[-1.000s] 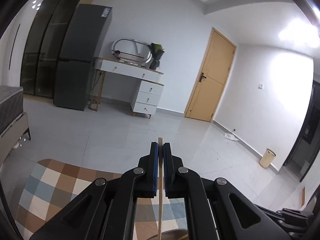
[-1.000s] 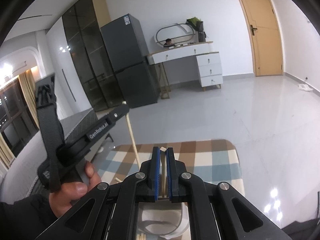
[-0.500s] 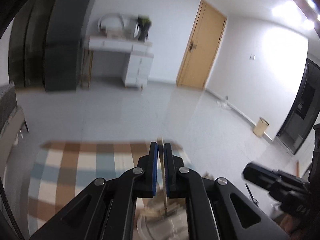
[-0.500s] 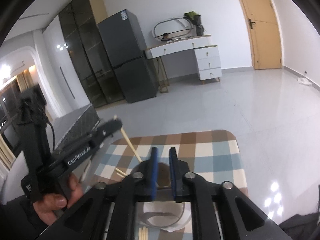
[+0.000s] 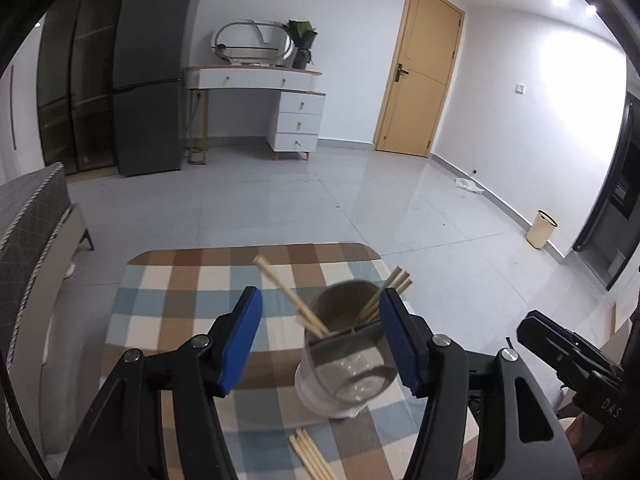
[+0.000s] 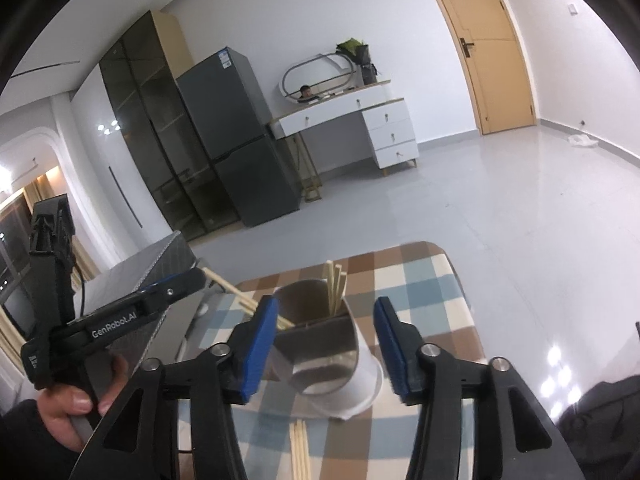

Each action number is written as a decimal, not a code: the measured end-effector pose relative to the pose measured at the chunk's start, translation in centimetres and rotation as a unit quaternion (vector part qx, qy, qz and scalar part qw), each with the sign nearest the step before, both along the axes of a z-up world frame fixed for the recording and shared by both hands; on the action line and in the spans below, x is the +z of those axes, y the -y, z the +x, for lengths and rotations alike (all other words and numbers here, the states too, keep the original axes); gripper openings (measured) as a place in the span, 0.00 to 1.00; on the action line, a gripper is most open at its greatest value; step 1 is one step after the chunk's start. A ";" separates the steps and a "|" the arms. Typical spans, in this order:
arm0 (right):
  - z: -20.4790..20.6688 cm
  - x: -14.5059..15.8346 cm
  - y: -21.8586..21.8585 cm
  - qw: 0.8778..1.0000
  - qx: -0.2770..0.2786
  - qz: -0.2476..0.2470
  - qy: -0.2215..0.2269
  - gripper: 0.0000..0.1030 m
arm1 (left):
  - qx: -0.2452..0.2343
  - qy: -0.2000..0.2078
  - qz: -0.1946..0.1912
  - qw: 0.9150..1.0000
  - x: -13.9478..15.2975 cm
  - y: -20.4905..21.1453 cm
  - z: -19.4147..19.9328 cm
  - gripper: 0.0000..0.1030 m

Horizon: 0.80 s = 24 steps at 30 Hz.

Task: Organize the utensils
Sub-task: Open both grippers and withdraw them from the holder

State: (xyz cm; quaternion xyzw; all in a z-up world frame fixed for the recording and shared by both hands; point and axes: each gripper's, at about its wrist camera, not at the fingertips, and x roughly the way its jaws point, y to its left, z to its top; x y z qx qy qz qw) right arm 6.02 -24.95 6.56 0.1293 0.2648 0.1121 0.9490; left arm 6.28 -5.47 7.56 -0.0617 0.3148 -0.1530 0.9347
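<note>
A metal utensil holder on a white base stands on the checked tablecloth. Wooden chopsticks lean out of it to the left and others to the right. My left gripper hangs above and just short of the holder, its jaws opening with no stick between the pads. In the right wrist view the right gripper is also opening over the holder, with nothing pressed between its pads. Loose chopsticks lie on the cloth in front of the holder.
A person's hand holds the left gripper's handle at the left of the right wrist view. Beyond the table's far edge are grey floor, a dark fridge, a white dresser, a wooden door and a small bin.
Both grippers were shut on one chopstick each; both now stand open and the sticks rest in the holder. Both views have tipped down toward the table.
</note>
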 end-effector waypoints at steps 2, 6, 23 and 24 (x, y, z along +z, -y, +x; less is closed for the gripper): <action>-1.1 0.1 -0.2 1.000 -0.002 0.001 0.004 0.60 | 0.008 0.001 -0.002 1.000 0.1 -0.6 -0.9 0.60; -3.0 0.1 -0.8 1.000 0.000 -0.004 0.010 0.63 | 0.024 0.007 -0.007 1.000 0.2 -1.8 -2.7 0.64; -7.3 -1.1 -4.4 0.997 0.001 -0.027 0.066 0.97 | 0.095 0.030 -0.011 0.995 -2.0 -4.9 -6.4 0.84; -7.4 -1.3 -4.5 0.997 0.001 -0.030 0.068 0.97 | 0.099 0.031 -0.010 0.995 -2.2 -4.9 -6.6 0.85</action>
